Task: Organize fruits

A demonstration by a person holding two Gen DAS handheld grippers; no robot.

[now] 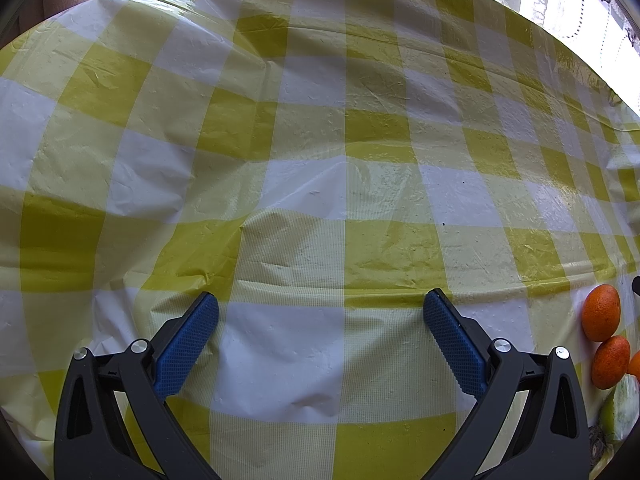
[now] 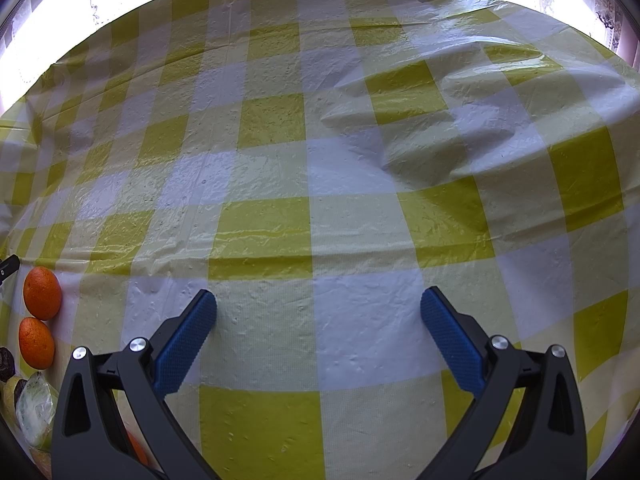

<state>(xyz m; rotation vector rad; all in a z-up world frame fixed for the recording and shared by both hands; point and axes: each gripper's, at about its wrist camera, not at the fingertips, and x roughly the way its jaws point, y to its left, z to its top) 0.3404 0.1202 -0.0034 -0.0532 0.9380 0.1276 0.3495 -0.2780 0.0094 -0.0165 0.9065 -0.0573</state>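
Two oranges show whole in each wrist view: a far orange (image 2: pixel 42 293) and a near orange (image 2: pixel 36 342) just beside it, lying on the counter (image 2: pixel 320 200) under a creased yellow-and-white checked plastic cloth. In the left wrist view the same pair sits at the right edge, far orange (image 1: pixel 601 312) and near orange (image 1: pixel 610 361), with a sliver of a third orange (image 1: pixel 635 364) cut off by the frame. Nearer the camera lies one pale green fruit in clear wrap (image 2: pixel 35 408), and beside it something dark that I cannot make out. The left gripper (image 1: pixel 320 304) has its blue-padded fingers (image 1: pixel 188 350) spread wide apart, holding nothing, above bare cloth. The right gripper (image 2: pixel 319 302) is the same: fingers (image 2: pixel 452 344) wide apart, empty, the oranges well off to its left.
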